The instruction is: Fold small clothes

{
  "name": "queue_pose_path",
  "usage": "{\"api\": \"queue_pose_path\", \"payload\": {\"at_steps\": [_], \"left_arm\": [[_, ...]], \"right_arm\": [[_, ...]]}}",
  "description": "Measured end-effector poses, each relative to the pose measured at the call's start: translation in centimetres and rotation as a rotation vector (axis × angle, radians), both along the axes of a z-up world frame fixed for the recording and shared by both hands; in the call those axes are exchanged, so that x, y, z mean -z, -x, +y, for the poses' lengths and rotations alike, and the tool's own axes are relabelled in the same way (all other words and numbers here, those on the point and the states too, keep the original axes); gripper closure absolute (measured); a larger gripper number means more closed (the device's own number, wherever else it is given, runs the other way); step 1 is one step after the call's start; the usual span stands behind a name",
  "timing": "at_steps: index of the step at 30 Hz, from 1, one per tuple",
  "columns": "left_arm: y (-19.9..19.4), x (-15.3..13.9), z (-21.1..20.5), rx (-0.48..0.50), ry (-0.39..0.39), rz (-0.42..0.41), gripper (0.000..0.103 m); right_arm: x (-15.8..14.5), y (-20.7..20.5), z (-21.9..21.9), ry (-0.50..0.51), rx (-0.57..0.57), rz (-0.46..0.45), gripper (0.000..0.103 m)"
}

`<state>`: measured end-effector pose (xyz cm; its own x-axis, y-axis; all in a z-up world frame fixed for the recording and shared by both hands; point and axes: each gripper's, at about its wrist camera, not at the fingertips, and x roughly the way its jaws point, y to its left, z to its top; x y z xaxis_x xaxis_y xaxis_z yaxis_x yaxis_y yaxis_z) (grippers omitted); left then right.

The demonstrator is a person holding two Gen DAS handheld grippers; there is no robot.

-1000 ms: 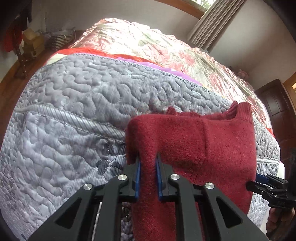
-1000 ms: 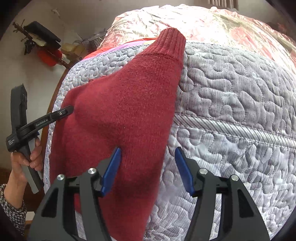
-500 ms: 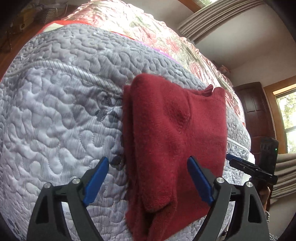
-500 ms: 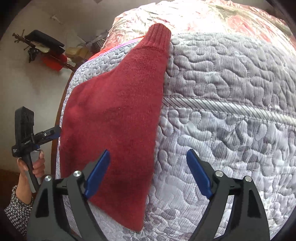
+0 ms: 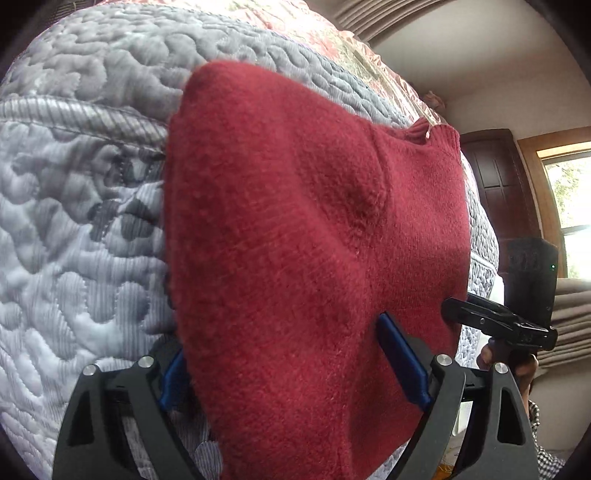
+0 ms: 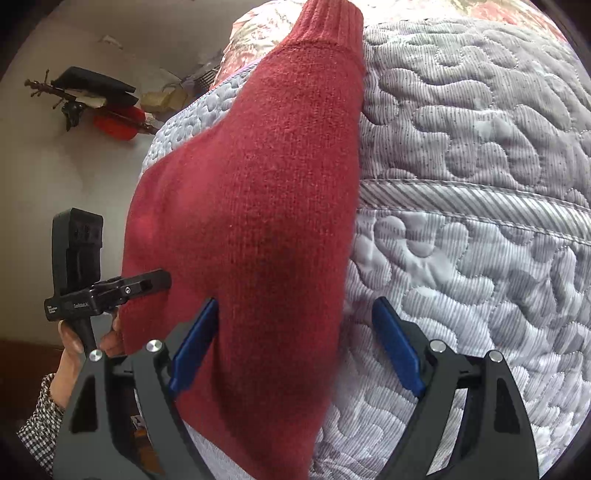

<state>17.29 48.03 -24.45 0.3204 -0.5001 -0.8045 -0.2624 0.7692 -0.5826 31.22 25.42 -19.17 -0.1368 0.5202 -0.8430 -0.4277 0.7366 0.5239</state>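
Observation:
A dark red knit sweater (image 5: pixel 295 229) is folded and draped over the edge of a grey quilted mattress (image 5: pixel 74 221). My left gripper (image 5: pixel 288 369) is open, its blue pads either side of the sweater's hanging lower part, not closed on it. In the right wrist view the sweater (image 6: pixel 258 221) runs up to a ribbed cuff (image 6: pixel 325 26). My right gripper (image 6: pixel 295 350) is open too, its left pad against the cloth's right-hand strip and its right pad over bare mattress (image 6: pixel 480 258). Each gripper shows in the other's view: the right one (image 5: pixel 495 325), the left one (image 6: pixel 110 288).
A floral bedspread (image 5: pixel 332 33) covers the bed behind the mattress edge. A dark wooden door (image 5: pixel 495 177) and a window (image 5: pixel 569 192) stand to the right. Clutter, red and black items (image 6: pixel 103 107), sits by the wall. A hand (image 6: pixel 70 343) in a checked sleeve holds the left gripper.
My left gripper, shut on the sweater's fold one second ago, has opened and let it go. Both grippers have since moved in closer to the sweater's hanging lower part.

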Motion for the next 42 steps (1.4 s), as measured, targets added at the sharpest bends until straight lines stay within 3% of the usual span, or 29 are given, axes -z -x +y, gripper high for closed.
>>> {"api": "queue_pose_path", "payload": {"at_steps": [3,6,8,11,14,22,29,34,38,42], "left_arm": [[-0.3,0.1,-0.4,0.02,-0.002,-0.003,0.017],[-0.5,0.2,-1.0,0.036,0.019,0.011,0.033],[-0.5,0.5,-1.0,0.021,0.068,0.021,0.05],[-0.3,0.4,-1.2,0.023,0.093,0.005,0.063],[0.0,-0.1,-1.7,0.026,0.096,-0.023,0.067],[2.7,-3.0,-5.1,0.044,0.121,-0.087,0.069],[4.8,-6.7,-12.9,0.1,0.182,-0.147,0.069],[5.0,-8.4,-20.4,0.162,0.18,-0.169,0.069],[4.7,-8.2,-26.0,0.179,0.184,-0.165,0.069],[4.9,-5.6,-30.3,0.18,0.152,-0.117,0.069]], "right_arm": [[0.5,0.0,0.5,-0.009,-0.006,0.007,0.019],[1.0,0.0,1.2,-0.019,-0.012,0.014,0.024],[1.3,-0.1,1.1,-0.048,-0.012,0.039,0.038],[1.4,-0.2,0.9,-0.061,0.004,0.046,0.048],[0.5,0.1,-0.5,-0.12,0.015,0.057,0.06],[-4.5,2.9,-5.5,-0.189,0.015,-0.001,0.065],[-9.0,6.4,-16.0,-0.208,0.064,-0.024,0.065],[-11.3,8.2,-23.5,-0.161,0.097,-0.068,0.065],[-11.0,8.9,-28.4,-0.128,0.135,-0.067,0.065],[-7.6,9.0,-32.8,-0.082,0.166,-0.017,0.064]]}}
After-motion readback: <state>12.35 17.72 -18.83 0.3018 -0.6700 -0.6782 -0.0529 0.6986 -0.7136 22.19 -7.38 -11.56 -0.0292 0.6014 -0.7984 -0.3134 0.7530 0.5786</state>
